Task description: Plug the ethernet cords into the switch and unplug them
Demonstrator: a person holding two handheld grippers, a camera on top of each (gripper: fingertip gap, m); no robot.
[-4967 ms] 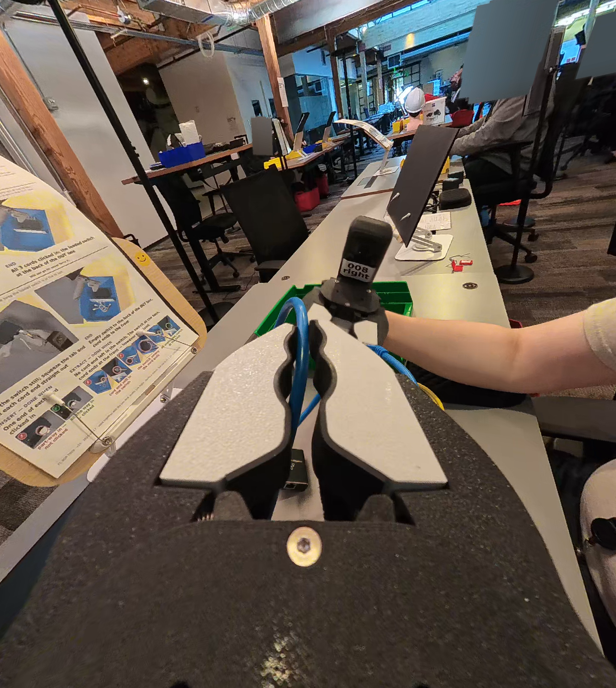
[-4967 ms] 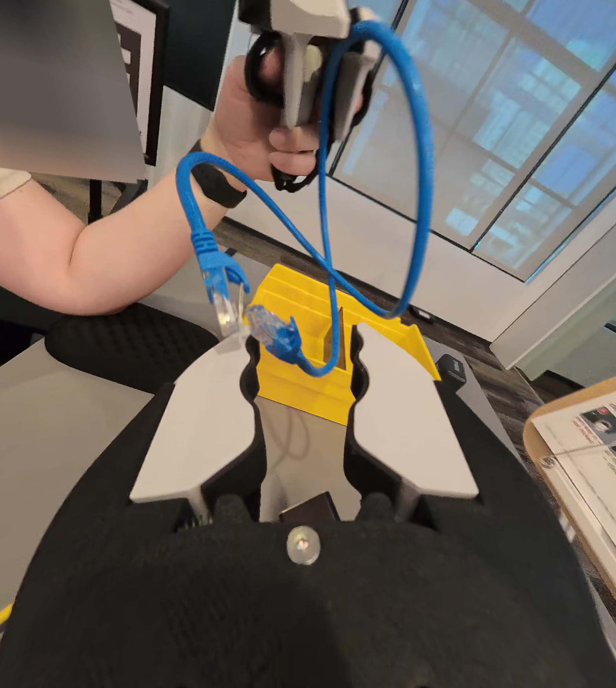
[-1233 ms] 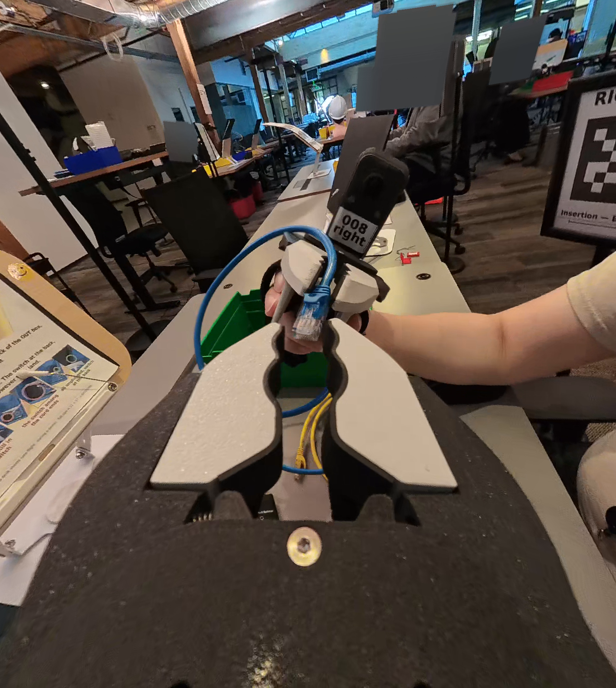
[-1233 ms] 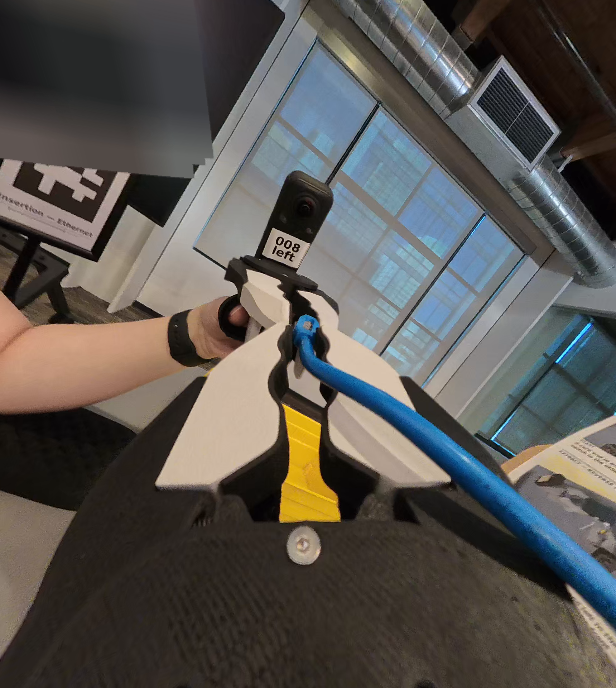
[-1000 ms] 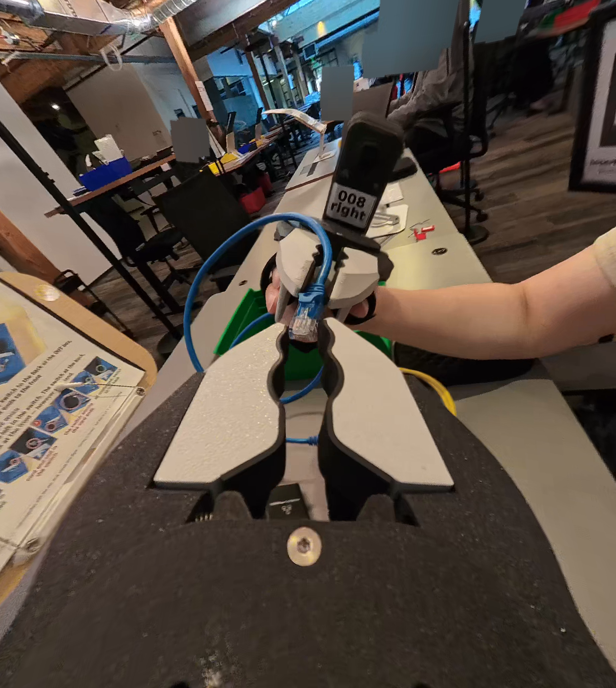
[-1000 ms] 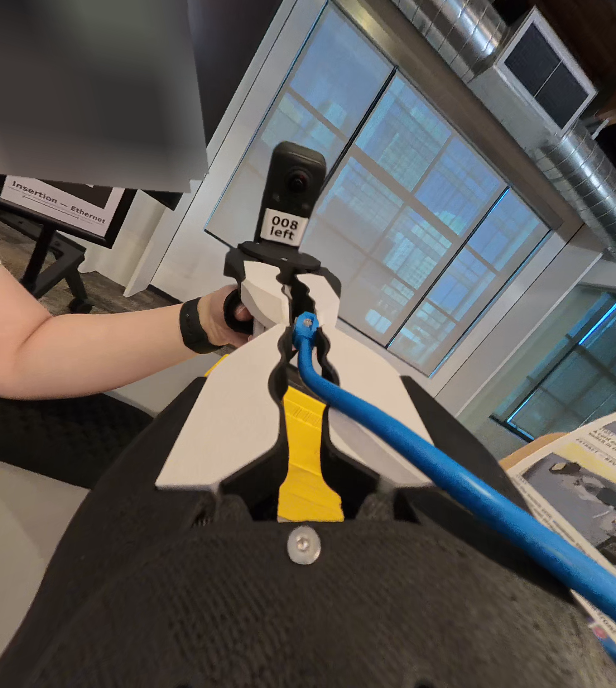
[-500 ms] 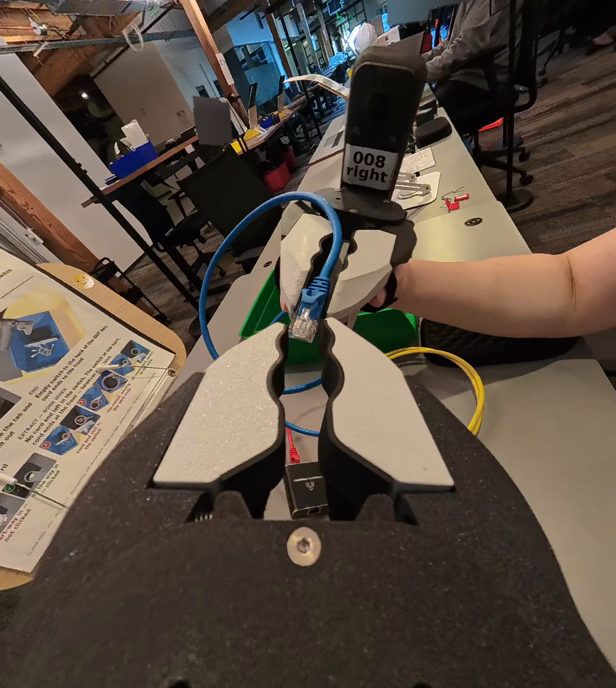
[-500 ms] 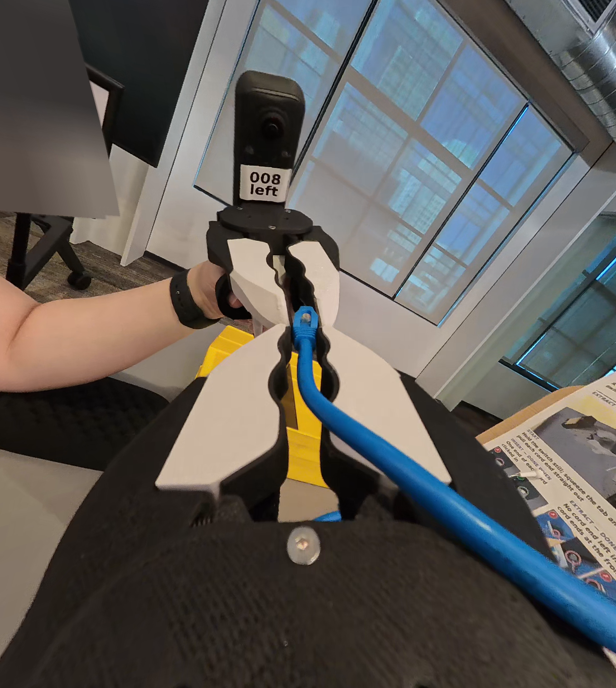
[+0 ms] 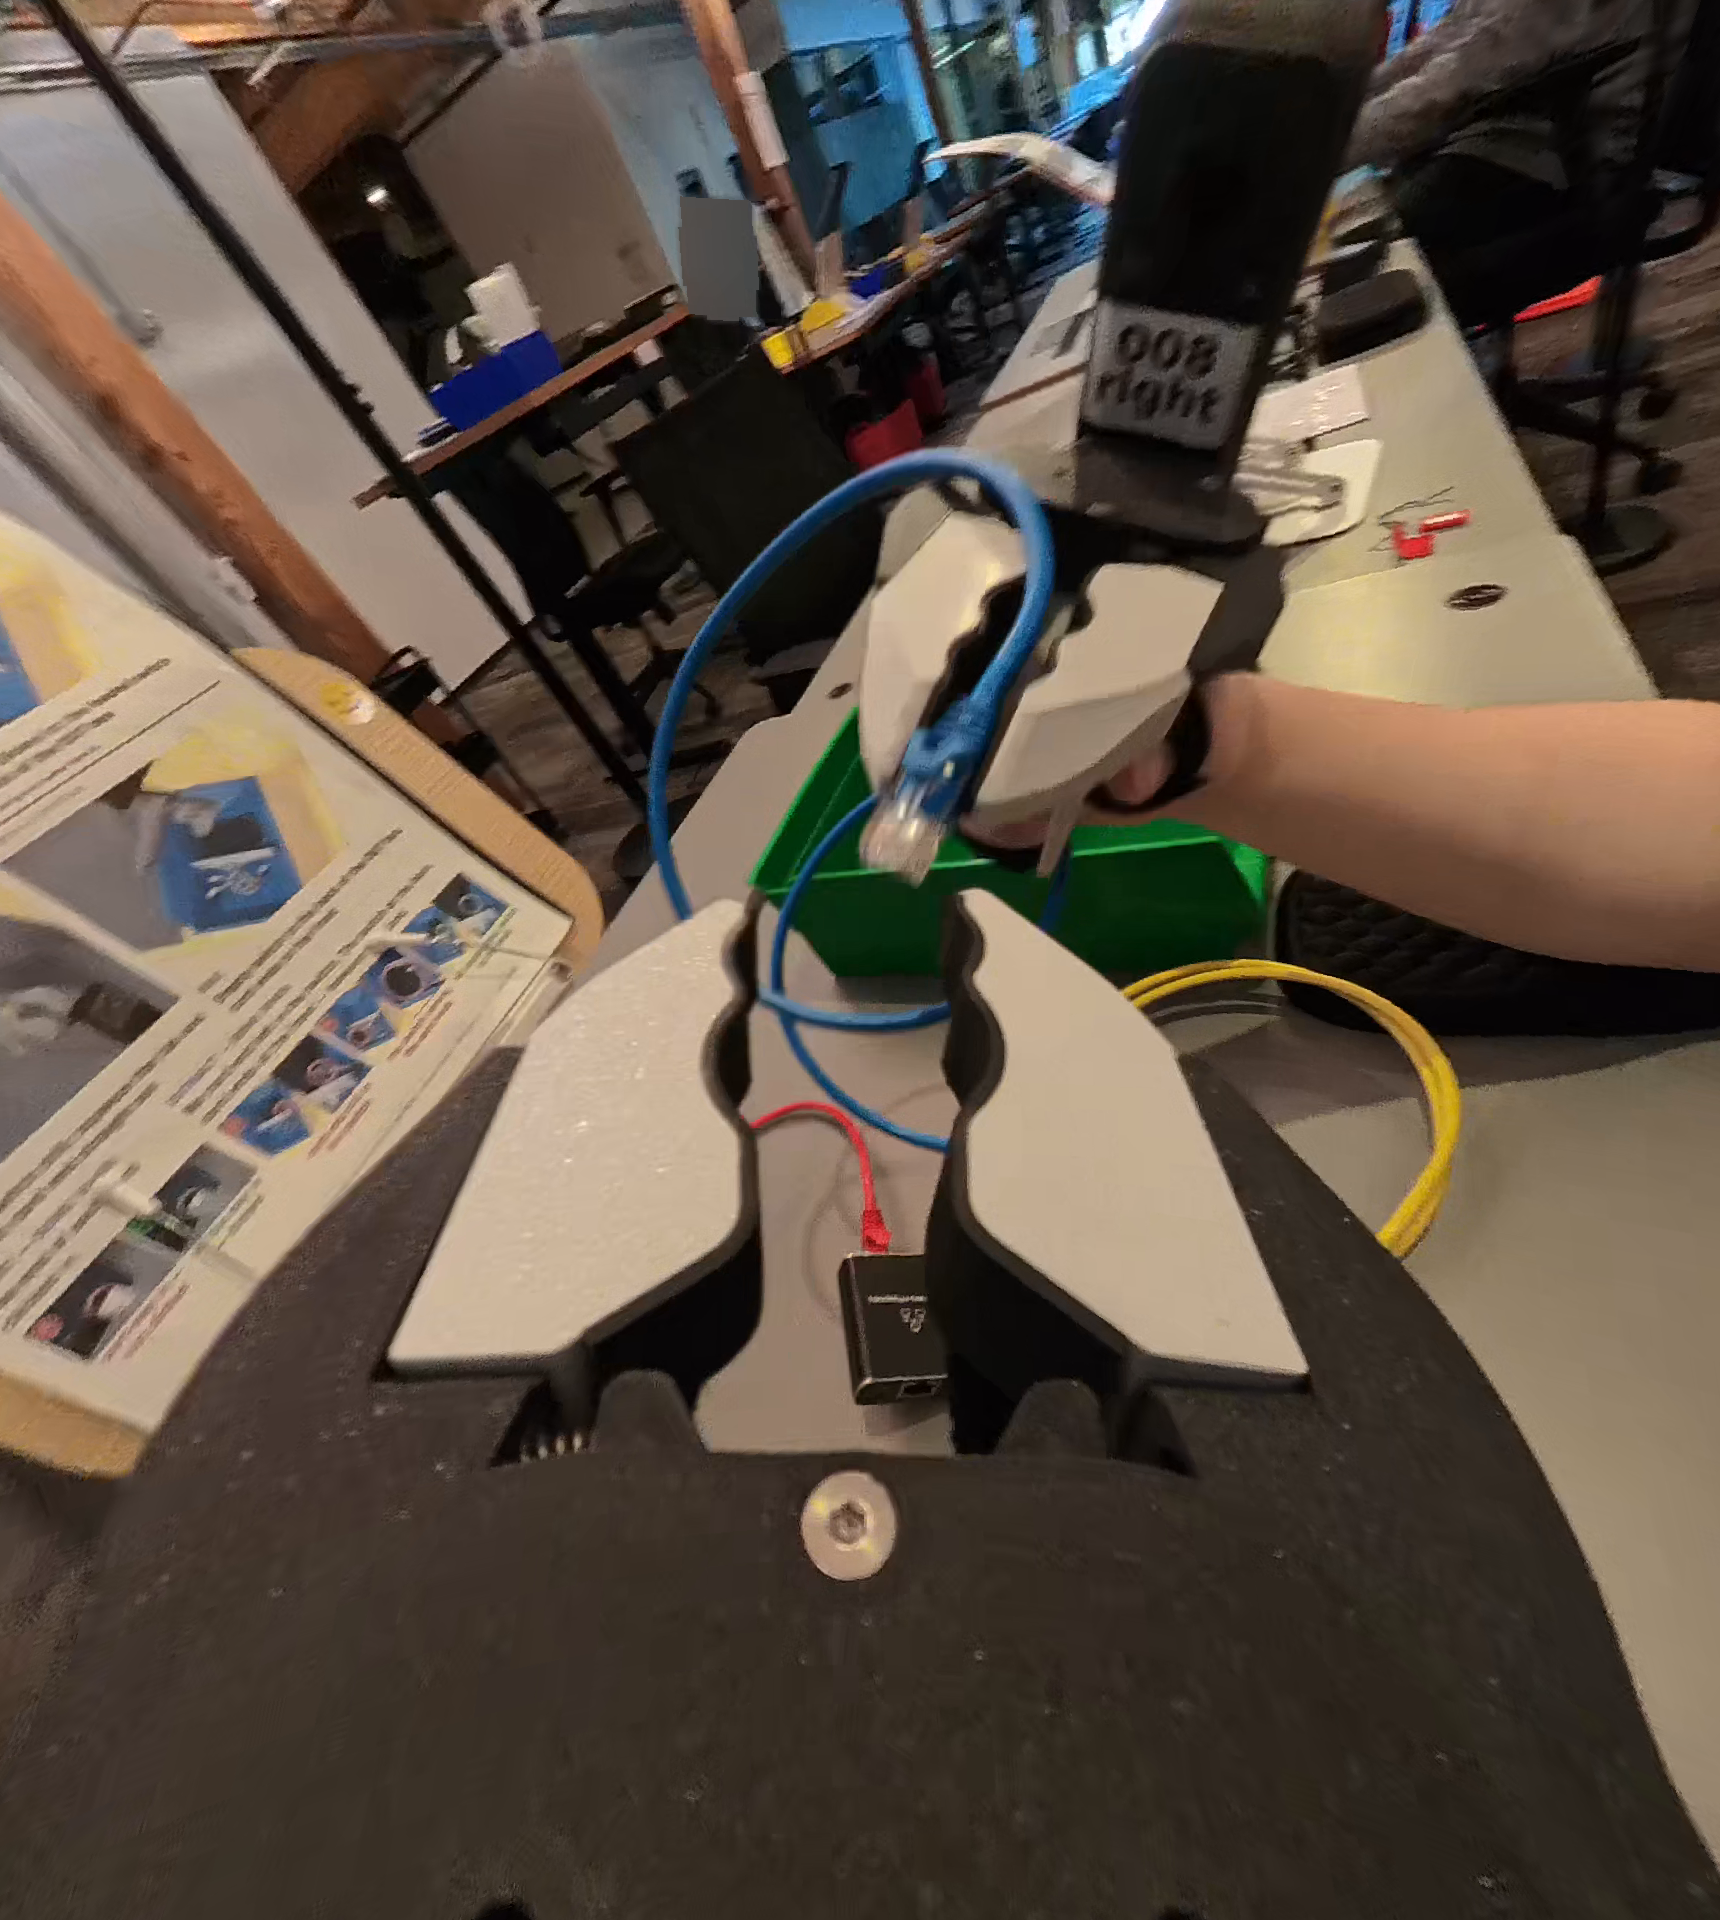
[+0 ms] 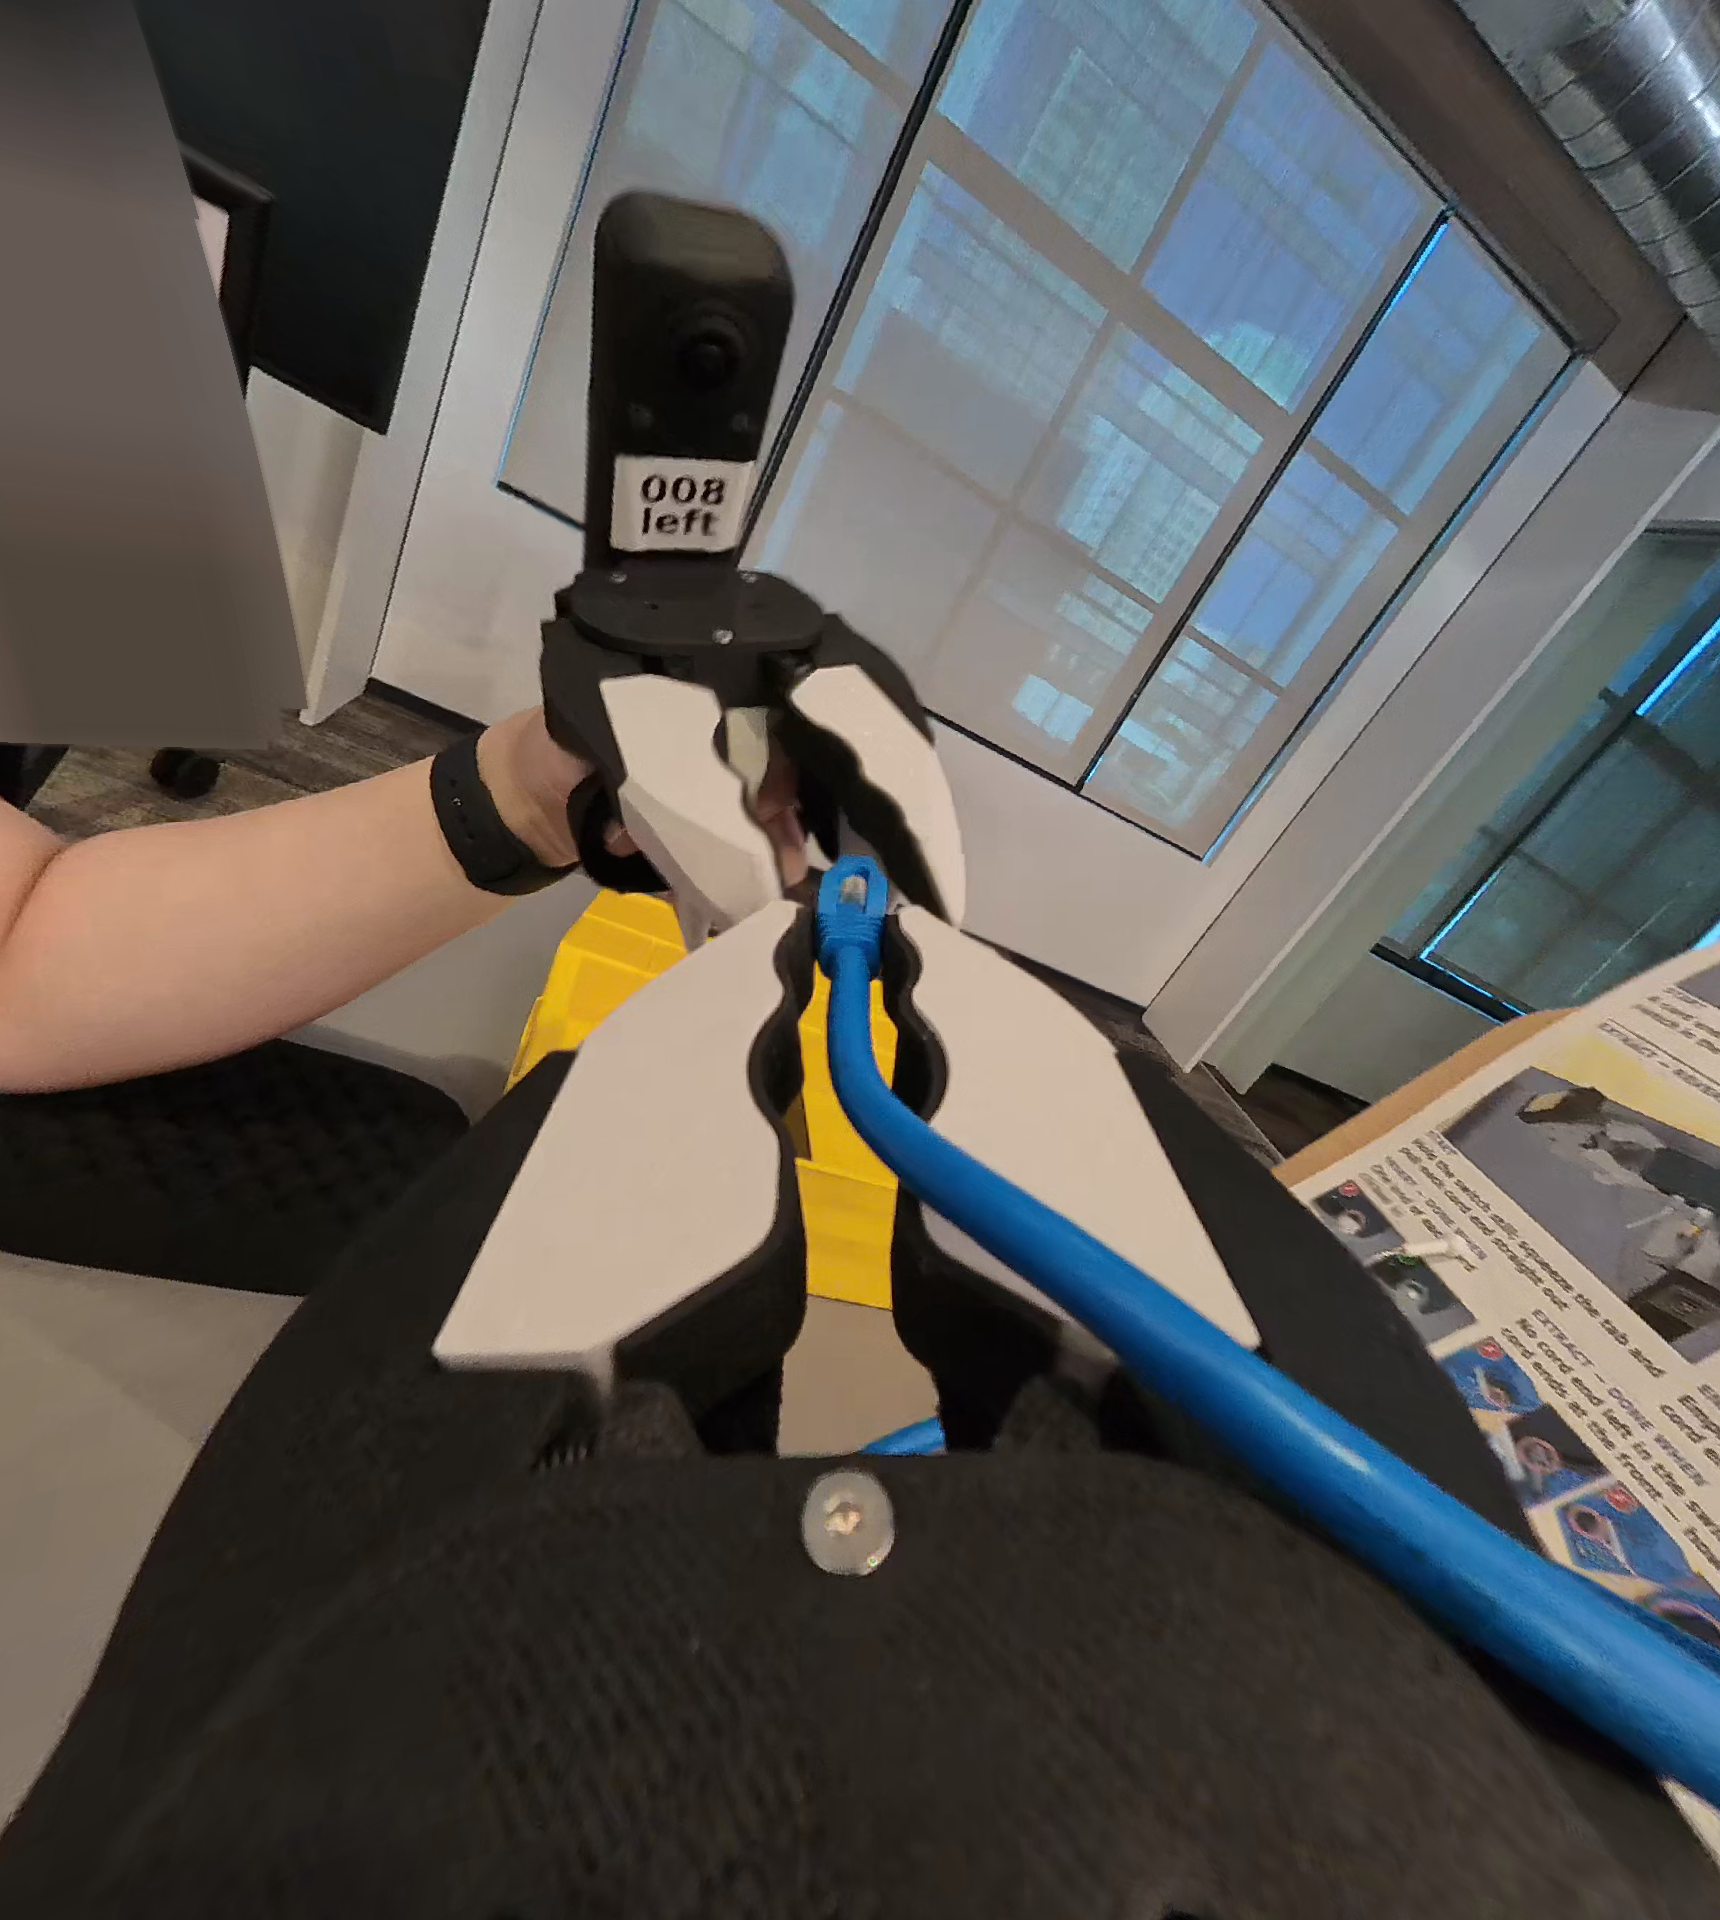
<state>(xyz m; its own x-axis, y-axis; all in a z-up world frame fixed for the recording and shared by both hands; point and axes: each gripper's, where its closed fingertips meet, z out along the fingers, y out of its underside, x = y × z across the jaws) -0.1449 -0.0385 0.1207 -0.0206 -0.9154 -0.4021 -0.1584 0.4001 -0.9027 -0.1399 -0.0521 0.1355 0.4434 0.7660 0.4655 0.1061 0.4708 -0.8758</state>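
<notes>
In the left wrist view my left gripper (image 9: 851, 914) is open with nothing between its pads. Just beyond its tips my right gripper (image 9: 960, 810) is shut on a blue ethernet cord (image 9: 721, 644), with the clear plug (image 9: 903, 831) sticking out toward me. The right wrist view shows my right gripper (image 10: 851, 914) pinching that blue cord (image 10: 939, 1122) at the boot behind the plug. The left gripper's white fingers (image 10: 690, 790) stand spread opposite it. A small black switch (image 9: 892, 1325) lies on the grey table (image 9: 1614, 1195) below, with a red cord (image 9: 835, 1132) plugged into it.
A green bin (image 9: 1095, 904) stands behind the grippers and a yellow cord (image 9: 1407, 1091) loops on the table to the right. An instruction board (image 9: 160, 987) stands at the left. A yellow bin (image 10: 627, 956) sits behind the left gripper. A person's forearms hold both grippers. Left and right tips are no more than a few centimetres apart.
My left gripper's jaws have opened and let go of the blue plug's tip. The plug stays in my right gripper, and both grippers have come lower toward the table and switch.
</notes>
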